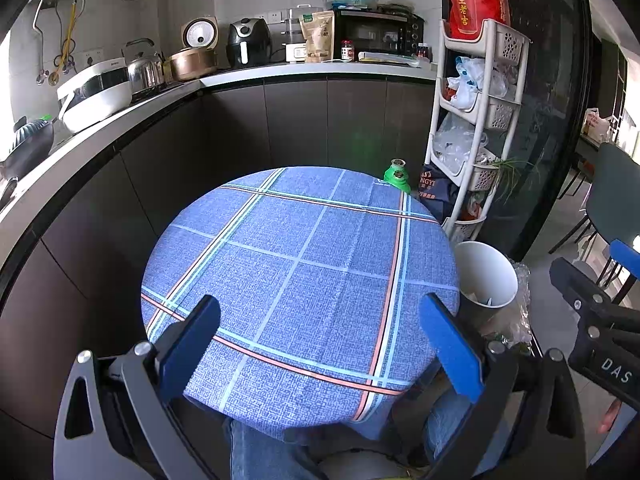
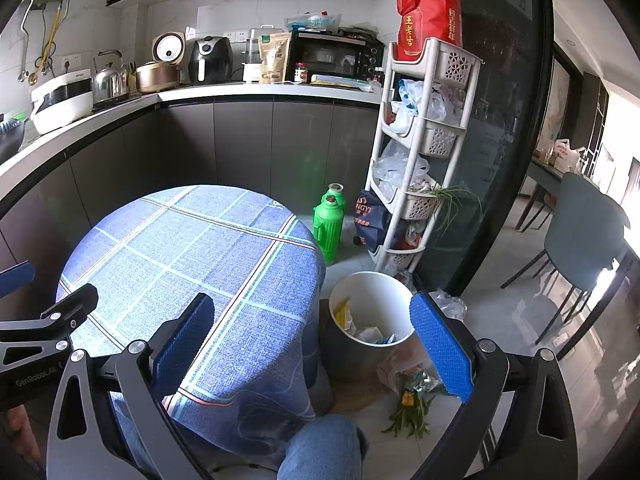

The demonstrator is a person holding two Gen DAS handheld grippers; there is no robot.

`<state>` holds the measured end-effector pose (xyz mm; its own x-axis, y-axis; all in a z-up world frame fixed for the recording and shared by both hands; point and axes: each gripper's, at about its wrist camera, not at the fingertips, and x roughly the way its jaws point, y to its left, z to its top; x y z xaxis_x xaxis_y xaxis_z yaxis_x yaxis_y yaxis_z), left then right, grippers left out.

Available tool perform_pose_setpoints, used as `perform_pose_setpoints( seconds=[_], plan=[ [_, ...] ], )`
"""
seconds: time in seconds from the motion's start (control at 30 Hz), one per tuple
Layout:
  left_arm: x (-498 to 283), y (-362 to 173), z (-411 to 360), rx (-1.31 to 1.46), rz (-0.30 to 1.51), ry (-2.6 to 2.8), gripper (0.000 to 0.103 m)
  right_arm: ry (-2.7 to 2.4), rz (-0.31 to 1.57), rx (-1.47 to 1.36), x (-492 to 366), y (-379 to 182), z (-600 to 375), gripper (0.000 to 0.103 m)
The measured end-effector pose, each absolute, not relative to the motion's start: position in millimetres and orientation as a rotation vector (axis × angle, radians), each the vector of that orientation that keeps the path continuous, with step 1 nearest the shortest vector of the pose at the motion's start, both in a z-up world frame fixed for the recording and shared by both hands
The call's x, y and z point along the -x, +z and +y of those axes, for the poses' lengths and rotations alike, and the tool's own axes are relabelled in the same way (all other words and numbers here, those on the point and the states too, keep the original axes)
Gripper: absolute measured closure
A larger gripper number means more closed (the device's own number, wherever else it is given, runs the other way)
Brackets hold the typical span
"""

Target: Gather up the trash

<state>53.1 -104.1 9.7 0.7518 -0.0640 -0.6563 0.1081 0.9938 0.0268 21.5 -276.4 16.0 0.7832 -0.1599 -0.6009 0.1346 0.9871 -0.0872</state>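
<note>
Left gripper (image 1: 320, 336) is hovering over the blue plaid round counter (image 1: 296, 264), jaws spread wide, gripping nothing. Right gripper (image 2: 312, 340) is hanging past the counter's edge, jaws also wide and empty, pointing at the white trash bin (image 2: 372, 284) at about 1 o'clock, wrappers (image 2: 368, 330) sitting inside, green scraps (image 2: 408, 416) lying on the floor beside it.

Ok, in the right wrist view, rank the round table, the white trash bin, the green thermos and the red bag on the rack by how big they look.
1. Round table, by far the largest.
2. White trash bin.
3. Red bag and green thermos look much alike; the bag sits farther away, so I won't rank them.
</note>
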Motion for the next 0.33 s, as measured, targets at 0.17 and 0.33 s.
perform_pose_setpoints(
  seconds=[0.17, 0.33],
  plan=[
    [-55.4, 9.1, -104.3, -0.066, 0.714, -0.097, 0.004, -0.159, 0.651, 0.040, -21.5, 16.2, -277.3, 0.009],
    [-57.7, 8.6, -103.4, -0.069, 0.717, -0.095, 0.004, -0.157, 0.653, 0.039, -21.0, 16.7, -277.7, 0.009]
  ],
)
